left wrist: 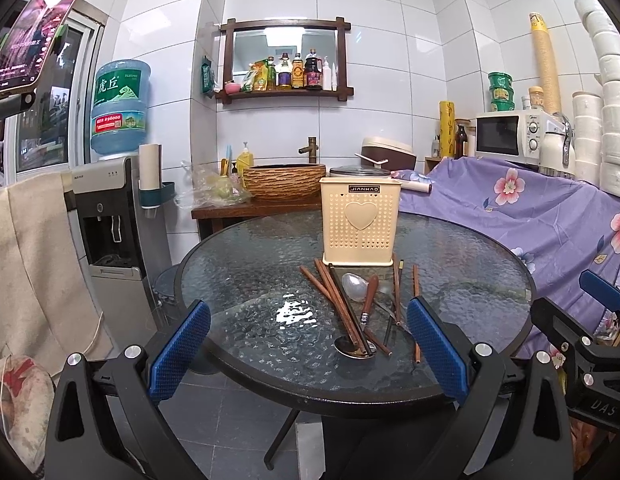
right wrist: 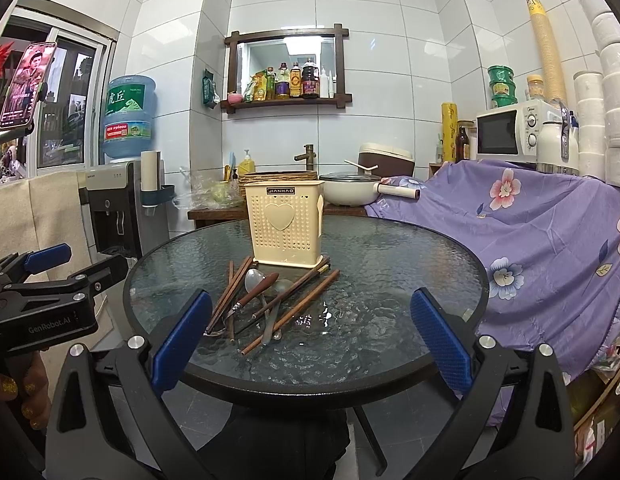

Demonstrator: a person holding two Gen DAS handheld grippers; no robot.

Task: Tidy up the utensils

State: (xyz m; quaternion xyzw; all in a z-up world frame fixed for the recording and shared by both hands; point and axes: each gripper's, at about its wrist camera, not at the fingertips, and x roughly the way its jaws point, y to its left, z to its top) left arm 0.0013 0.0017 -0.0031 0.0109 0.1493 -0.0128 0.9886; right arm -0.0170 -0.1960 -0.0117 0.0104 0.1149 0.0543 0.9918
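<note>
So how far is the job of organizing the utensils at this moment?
Nothing looks done yet. The chopsticks and spoons all lie in a loose pile on the glass table, in front of the cream holder; nothing sticks out of its top. Nothing is in hand: the left gripper and right gripper are both open and empty. Every piece remains to be sorted.

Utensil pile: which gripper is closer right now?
Left, narrowly. The utensil pile lies beside left gripper's right finger; right gripper has it by its left finger.
</note>
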